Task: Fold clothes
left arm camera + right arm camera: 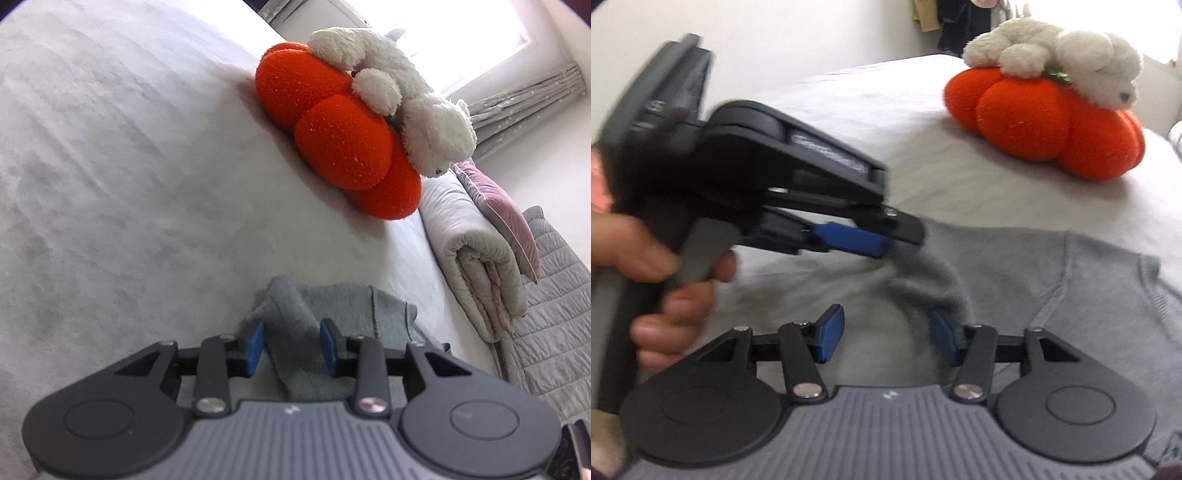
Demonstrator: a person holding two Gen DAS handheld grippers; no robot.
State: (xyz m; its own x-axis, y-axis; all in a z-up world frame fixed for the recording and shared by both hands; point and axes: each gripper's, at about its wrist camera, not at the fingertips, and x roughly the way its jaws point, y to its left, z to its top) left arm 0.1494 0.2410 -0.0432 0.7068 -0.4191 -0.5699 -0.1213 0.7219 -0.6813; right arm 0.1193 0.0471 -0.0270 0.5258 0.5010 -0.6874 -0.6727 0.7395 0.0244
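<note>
Left gripper (291, 345) pads apart, straddling raised ridge of grey knit garment (295, 325), probably for pinch. Right gripper (886, 334) likewise agape, cloth draped over one pad.

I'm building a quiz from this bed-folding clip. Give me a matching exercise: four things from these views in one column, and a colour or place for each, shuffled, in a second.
Things:
1. pumpkin cushion
2. plush bear
3. garment
4. rolled quilt

Descriptions:
A. grey, spread on the bed, a fold of it lifted between blue fingers
B. white, lying on top of the orange thing
C. orange, resting on the bed
D. pale, bundled at the bed's edge under a pink pillow

Pairs: 1-C, 2-B, 3-A, 4-D
</note>
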